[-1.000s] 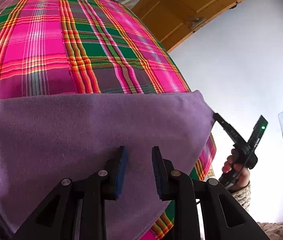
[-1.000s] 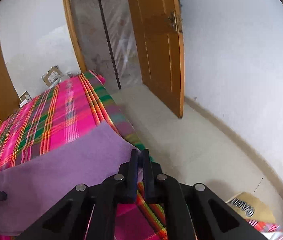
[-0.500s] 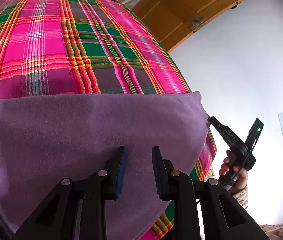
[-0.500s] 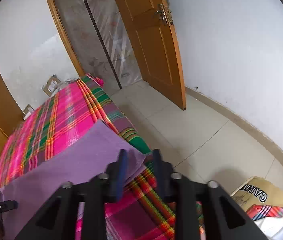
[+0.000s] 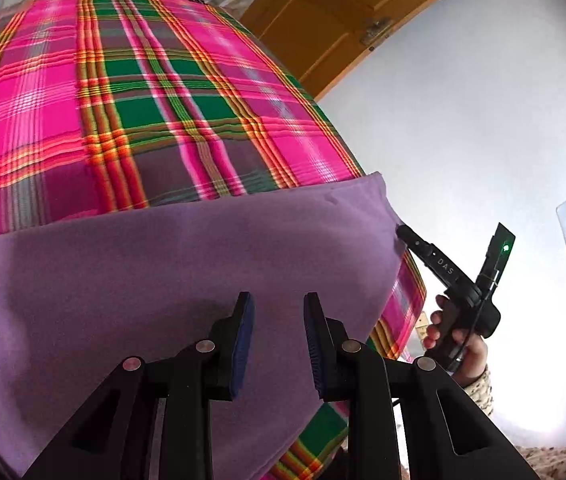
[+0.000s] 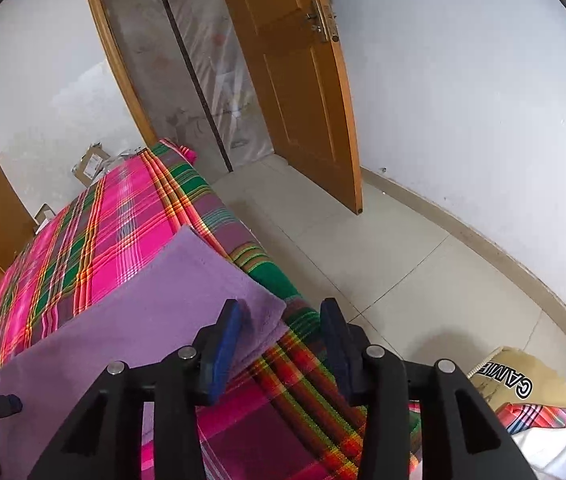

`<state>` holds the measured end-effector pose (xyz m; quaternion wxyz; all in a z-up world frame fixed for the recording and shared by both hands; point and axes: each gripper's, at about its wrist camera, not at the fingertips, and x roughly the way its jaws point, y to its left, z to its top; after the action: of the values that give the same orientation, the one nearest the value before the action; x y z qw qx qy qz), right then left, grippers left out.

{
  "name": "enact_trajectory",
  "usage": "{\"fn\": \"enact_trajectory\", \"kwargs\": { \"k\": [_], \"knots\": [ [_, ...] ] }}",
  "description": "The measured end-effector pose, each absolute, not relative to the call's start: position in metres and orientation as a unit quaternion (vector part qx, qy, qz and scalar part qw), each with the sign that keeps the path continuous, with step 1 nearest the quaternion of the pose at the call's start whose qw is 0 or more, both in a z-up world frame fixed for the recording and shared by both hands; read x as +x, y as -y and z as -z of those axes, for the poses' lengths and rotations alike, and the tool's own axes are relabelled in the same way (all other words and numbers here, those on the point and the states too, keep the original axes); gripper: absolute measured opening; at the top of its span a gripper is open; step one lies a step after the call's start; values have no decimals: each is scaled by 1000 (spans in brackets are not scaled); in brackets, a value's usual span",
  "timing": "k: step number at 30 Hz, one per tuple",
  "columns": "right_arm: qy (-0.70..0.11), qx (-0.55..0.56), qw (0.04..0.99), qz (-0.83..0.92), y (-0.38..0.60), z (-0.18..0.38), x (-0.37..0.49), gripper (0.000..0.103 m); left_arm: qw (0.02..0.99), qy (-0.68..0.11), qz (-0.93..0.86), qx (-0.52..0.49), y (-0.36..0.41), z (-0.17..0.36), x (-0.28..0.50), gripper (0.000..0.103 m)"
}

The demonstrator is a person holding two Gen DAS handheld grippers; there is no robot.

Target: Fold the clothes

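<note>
A purple cloth lies folded flat on a bed covered by a pink and green plaid blanket. My left gripper hovers open over the cloth's near part, with nothing between its pads. In the right wrist view, the purple cloth ends in a layered corner at the bed's edge. My right gripper stands open there, the corner lying just inside its left finger. The left wrist view shows the right gripper at the cloth's right corner, held by a hand.
The plaid blanket hangs over the bed's right edge onto a tiled floor. A wooden door stands open by a white wall. A printed sack sits on the floor at lower right. Boxes lie beyond the bed.
My right gripper has gone from shut on the purple cloth's corner to open, letting the corner rest on the bed. The left gripper stays open, with its view shifted slightly.
</note>
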<state>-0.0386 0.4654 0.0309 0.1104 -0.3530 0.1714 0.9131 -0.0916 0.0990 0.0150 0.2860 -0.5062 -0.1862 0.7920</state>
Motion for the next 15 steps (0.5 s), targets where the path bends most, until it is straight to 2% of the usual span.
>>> {"fn": "enact_trajectory", "kwargs": {
  "k": [4, 9, 15],
  "knots": [
    [-122, -350, 131, -920, -447, -32, -34, 43, 292, 183, -788, -510, -104, -14, -93, 26],
    [-101, -340, 136, -925, -436, -31, -31, 43, 292, 183, -785, -514, -106, -12, -92, 26],
    [-87, -336, 128, -929, -425, -31, -28, 34, 293, 183, -782, -518, -108, -9, -91, 26]
  ]
}}
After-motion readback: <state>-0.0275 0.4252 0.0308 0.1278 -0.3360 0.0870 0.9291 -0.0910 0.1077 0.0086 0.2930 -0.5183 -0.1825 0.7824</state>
